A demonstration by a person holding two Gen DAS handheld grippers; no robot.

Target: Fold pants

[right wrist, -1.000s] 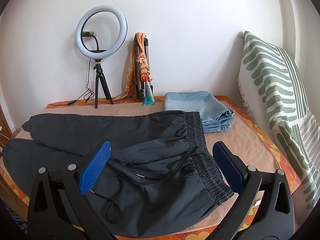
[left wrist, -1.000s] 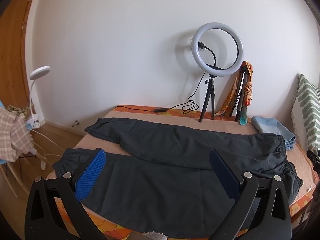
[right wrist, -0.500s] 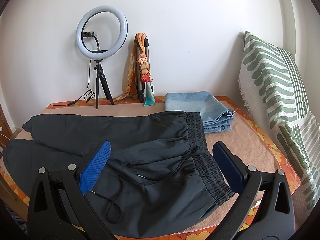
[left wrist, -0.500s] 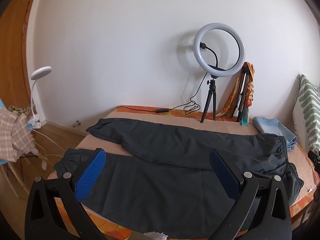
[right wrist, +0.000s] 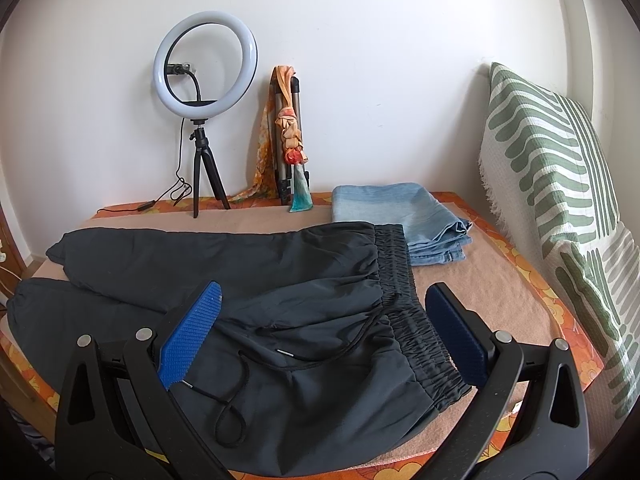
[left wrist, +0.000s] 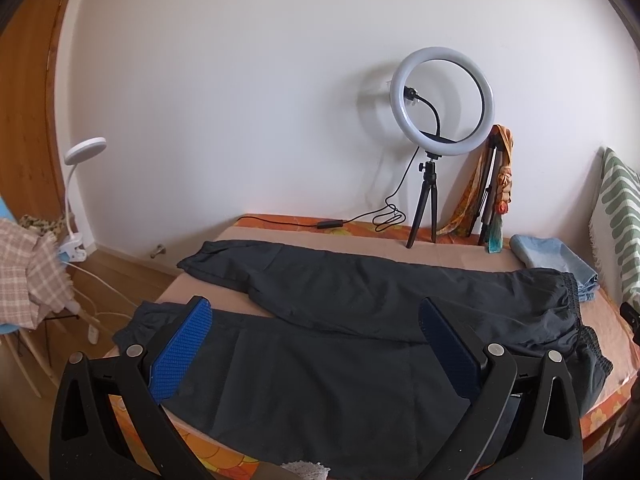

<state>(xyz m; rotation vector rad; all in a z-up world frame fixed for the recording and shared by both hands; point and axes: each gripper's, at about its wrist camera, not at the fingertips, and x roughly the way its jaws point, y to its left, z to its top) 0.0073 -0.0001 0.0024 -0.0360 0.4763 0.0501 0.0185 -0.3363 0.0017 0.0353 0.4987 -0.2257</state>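
**Pants spread flat, no fold made yet**

We hold our left tool (left wrist: 316, 344) spread wide with nothing between its blue ribbed pads, hovering above the near leg of the dark grey, thin-fabric drawstring pants (left wrist: 360, 320). Our right tool (right wrist: 322, 320) is equally wide and empty, poised over the gathered elastic waistband (right wrist: 404, 288) and the loose black drawstring (right wrist: 296, 360).

The pants lie full length across the bed with the beige cover and orange flowered edge (right wrist: 500, 292), waist toward the striped cushion, cuffs toward the far-left end. The two legs lie apart in a shallow V, the far one angled away from the near one. We judge the task to be at its very start: neither leg is laid over the other, nothing is doubled, and neither tool touches the cloth. All folds are left to do, beginning most likely with bringing one leg onto the other.

Our count:
- two tools, each with two pads
- one pair of dark pants, two legs
- one folded light-blue denim garment (right wrist: 400, 212), just beyond the waistband
- one white ring light on a black tripod (right wrist: 206, 60)
- one folded tripod draped with an orange scarf (right wrist: 288, 128)
- one green-and-white striped cushion (right wrist: 560, 184)
- one white clip-on lamp (left wrist: 80, 172) off the bed's left end
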